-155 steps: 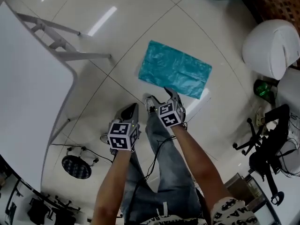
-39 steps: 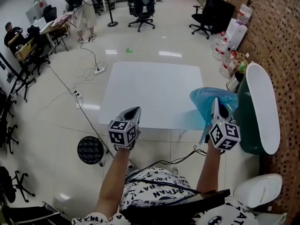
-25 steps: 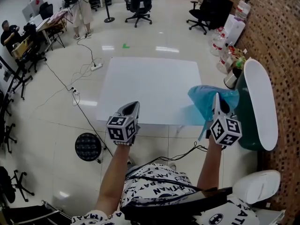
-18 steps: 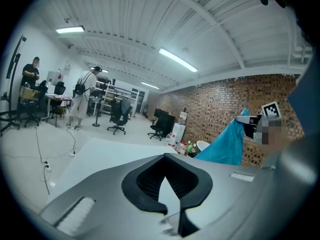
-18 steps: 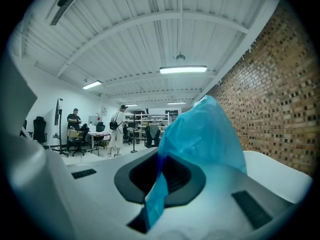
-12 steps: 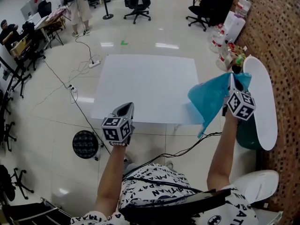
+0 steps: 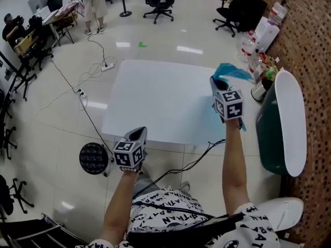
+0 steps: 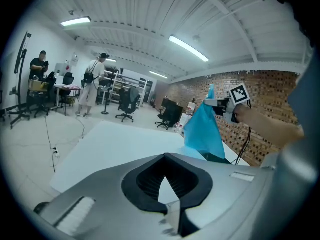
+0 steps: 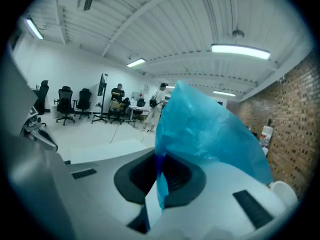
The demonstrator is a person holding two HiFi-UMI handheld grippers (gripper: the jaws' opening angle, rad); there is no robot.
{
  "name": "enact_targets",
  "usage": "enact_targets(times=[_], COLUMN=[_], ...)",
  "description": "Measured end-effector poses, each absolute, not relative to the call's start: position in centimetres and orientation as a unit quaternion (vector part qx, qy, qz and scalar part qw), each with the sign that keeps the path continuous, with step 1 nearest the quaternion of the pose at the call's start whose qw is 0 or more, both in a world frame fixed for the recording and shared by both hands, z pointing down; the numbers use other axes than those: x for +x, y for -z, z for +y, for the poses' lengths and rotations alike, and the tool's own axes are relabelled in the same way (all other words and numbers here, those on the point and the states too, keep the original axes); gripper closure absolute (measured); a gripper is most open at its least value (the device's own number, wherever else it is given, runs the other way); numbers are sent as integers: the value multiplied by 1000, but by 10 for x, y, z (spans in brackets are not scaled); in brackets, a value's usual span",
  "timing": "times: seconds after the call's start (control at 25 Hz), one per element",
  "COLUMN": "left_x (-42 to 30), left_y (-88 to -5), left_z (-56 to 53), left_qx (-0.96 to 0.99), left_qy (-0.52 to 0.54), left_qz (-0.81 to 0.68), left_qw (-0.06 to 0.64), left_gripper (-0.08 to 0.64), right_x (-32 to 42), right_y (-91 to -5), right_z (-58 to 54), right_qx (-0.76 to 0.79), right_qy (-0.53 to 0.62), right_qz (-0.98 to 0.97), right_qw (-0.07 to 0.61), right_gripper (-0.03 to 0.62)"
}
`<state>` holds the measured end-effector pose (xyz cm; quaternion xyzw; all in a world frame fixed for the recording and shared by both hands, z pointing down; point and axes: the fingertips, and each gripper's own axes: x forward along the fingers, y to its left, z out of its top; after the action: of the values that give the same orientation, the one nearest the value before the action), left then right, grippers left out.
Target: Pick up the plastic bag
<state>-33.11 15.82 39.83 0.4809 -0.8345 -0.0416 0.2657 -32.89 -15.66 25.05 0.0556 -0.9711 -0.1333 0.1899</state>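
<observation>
The right gripper (image 9: pixel 159 181) was clamped shut on one edge of the blue plastic bag (image 9: pixel 212 134). A short corner of it poked up above the jaws. Its long axis hung downward beneath them, over the white table (image 7: pixel 155 102). The left gripper (image 8: pixel 166 180), closed and empty, sat lower, well apart.
</observation>
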Motion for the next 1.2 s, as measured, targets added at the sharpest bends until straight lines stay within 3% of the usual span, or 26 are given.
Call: enact_targets(times=[0.52,0.96,1.2], left_x=[-387,-405,-408], left_y=[-445,-479,-485], left_z=[227,254,258], left_qx=[457,433,434], left_qy=[35,38,38], left_qz=[-834,-833,-830], left_qw=[308,342,348], left_gripper=[560,560,560], right_x=[-403,-433,-439], right_y=[-545,-600,-611], right_z=[66,136,149], right_qx=[-103,-132,-158], right_qy=[118,109,121], right_qz=[-903,-874,-868], right_qw=[401,455,456], right_gripper=[589,588,551])
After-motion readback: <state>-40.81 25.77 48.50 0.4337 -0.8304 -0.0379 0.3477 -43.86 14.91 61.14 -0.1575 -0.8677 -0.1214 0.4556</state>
